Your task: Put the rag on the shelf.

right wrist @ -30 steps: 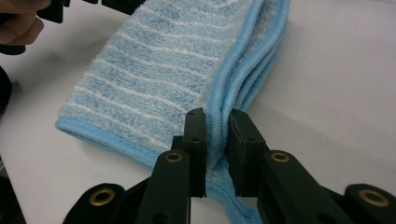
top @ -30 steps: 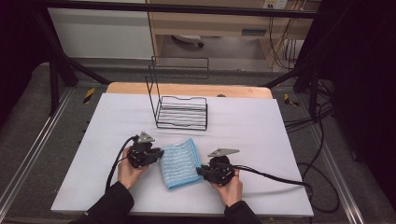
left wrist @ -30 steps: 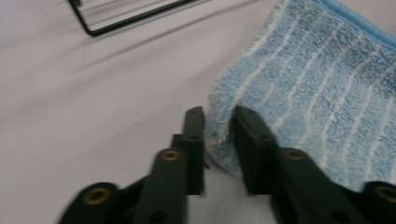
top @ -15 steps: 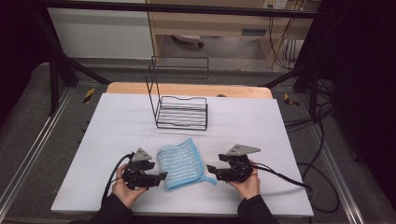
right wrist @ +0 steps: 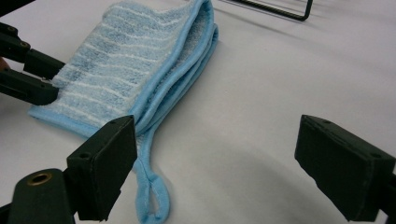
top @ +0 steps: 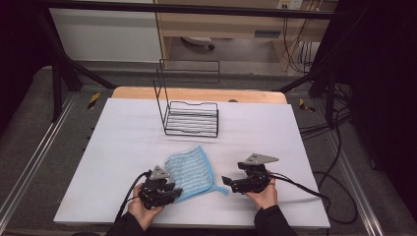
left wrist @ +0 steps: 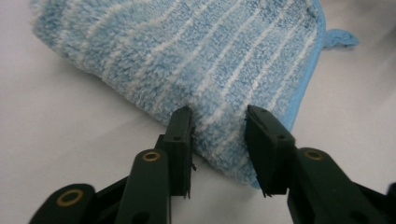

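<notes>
Cloth (top: 189, 171) is the landmark: a folded blue towel with thin white stripes and a plain blue binding, lying flat on the white table (top: 113, 137) toward the person's edge. A small hanging loop (right wrist: 152, 193) trails from its near corner and rests on the table surface.

At the cloth's near-left corner sits the left gripper (left wrist: 218, 122), held in the person's left hand (top: 142, 210). Its jaws are partly open, one on each side of the fluffy corner; the inner faces stand close to the pile, but no pinch shows, and whether they actually touch it is hard to tell. In the right gripper view this same gripper's dark fingers (right wrist: 29, 74) appear at the cloth's far corner.

To the right of the cloth, just beyond the loop, is the right gripper (right wrist: 219, 163), held in the right hand (top: 263, 195). Its jaws are spread wide and hold nothing; bare table lies between them, and the loop sits just beside the nearer jaw.

Beyond the cloth, farther up the table, stands a black wire rack (top: 189, 110) with a tall upright frame at its left and back. Each gripper's cable (top: 300, 184) trails off toward the table edge away from the cloth.
</notes>
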